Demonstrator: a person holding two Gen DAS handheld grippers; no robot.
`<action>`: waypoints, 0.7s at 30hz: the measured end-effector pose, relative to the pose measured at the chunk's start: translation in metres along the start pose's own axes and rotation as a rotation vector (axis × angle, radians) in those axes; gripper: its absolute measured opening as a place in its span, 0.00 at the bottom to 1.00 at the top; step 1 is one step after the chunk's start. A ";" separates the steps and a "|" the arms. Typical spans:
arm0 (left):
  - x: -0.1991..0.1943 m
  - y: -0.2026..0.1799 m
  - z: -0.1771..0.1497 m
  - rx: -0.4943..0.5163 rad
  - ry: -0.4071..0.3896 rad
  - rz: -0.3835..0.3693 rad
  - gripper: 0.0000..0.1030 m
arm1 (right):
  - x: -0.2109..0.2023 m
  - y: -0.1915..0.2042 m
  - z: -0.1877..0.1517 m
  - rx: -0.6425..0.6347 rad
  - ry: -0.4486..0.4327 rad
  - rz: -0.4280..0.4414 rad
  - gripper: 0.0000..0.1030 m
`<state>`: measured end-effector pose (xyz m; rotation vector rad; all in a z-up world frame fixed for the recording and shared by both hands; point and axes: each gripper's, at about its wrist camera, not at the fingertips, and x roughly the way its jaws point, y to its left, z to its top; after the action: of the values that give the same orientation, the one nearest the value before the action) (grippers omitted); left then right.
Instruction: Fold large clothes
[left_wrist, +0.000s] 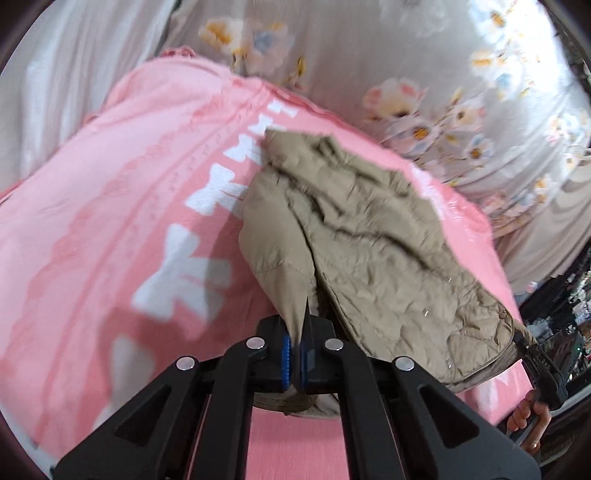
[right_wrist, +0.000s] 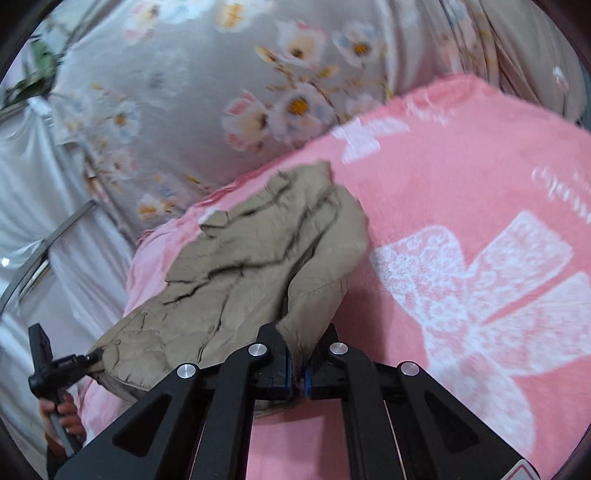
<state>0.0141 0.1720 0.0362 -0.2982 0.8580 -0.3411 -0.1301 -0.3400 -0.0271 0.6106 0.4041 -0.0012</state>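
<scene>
A khaki quilted jacket (left_wrist: 369, 243) lies crumpled on a pink blanket (left_wrist: 110, 221) with white bows. My left gripper (left_wrist: 295, 350) is shut on the jacket's near edge, cloth pinched between its blue pads. My right gripper (right_wrist: 298, 365) is shut on another part of the same jacket (right_wrist: 251, 258), cloth bunched between its jaws. Each gripper shows in the other's view: the right one (left_wrist: 543, 365) at the jacket's right corner, the left one (right_wrist: 55, 365) at its left corner, each held by a hand.
The blanket (right_wrist: 461, 221) covers a bed. A grey floral sheet (left_wrist: 461, 92) lies behind it and also shows in the right wrist view (right_wrist: 221, 92). White drapes (right_wrist: 33, 206) hang at the left. Dark clutter (left_wrist: 565, 314) sits at the right.
</scene>
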 end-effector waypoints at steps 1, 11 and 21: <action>-0.022 0.004 -0.008 -0.011 -0.012 -0.011 0.02 | -0.018 0.004 -0.004 -0.014 -0.012 0.016 0.04; -0.172 -0.023 -0.001 0.034 -0.300 -0.059 0.03 | -0.162 0.068 0.010 -0.178 -0.237 0.098 0.03; -0.018 -0.029 0.080 0.090 -0.170 0.212 0.03 | -0.013 0.047 0.078 -0.089 -0.183 -0.002 0.03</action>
<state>0.0605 0.1628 0.1097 -0.1482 0.6970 -0.1541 -0.1081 -0.3460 0.0619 0.5174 0.2259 -0.0410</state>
